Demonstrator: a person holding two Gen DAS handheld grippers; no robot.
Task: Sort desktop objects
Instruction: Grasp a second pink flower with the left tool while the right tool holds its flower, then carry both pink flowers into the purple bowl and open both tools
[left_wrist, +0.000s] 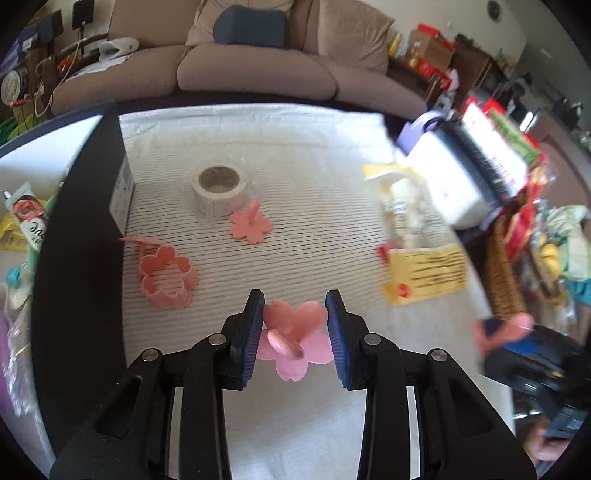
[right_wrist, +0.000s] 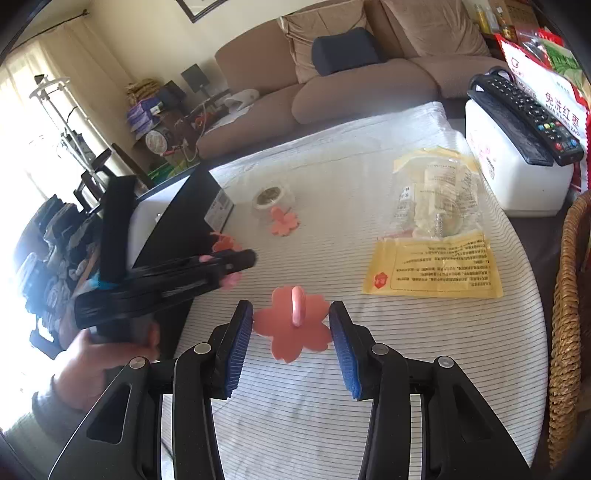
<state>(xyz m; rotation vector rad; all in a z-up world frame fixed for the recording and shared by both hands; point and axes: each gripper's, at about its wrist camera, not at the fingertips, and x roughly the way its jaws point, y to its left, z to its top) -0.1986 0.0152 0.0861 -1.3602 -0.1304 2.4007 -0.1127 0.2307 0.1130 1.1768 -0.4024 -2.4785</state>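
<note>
My left gripper (left_wrist: 295, 308) is shut on a pink flower-shaped stamp (left_wrist: 295, 332), gripping its petals and holding it above the striped cloth (left_wrist: 314, 236). A second pink flower stamp (left_wrist: 251, 223) lies by a tape roll (left_wrist: 218, 189), and a pink flower cutter ring (left_wrist: 166, 277) lies at the left. My right gripper (right_wrist: 291, 314) is open, its jaws either side of another pink flower stamp (right_wrist: 293, 328) lying flat on the cloth. The left gripper (right_wrist: 236, 266) shows in the right wrist view, holding a pink piece.
A black box (left_wrist: 81, 229) stands at the left. A yellow packet with a clear bag (left_wrist: 417, 236) lies at the right. A white box with a remote control (right_wrist: 524, 114) sits far right, beside a wicker basket (right_wrist: 569, 314). A sofa stands behind.
</note>
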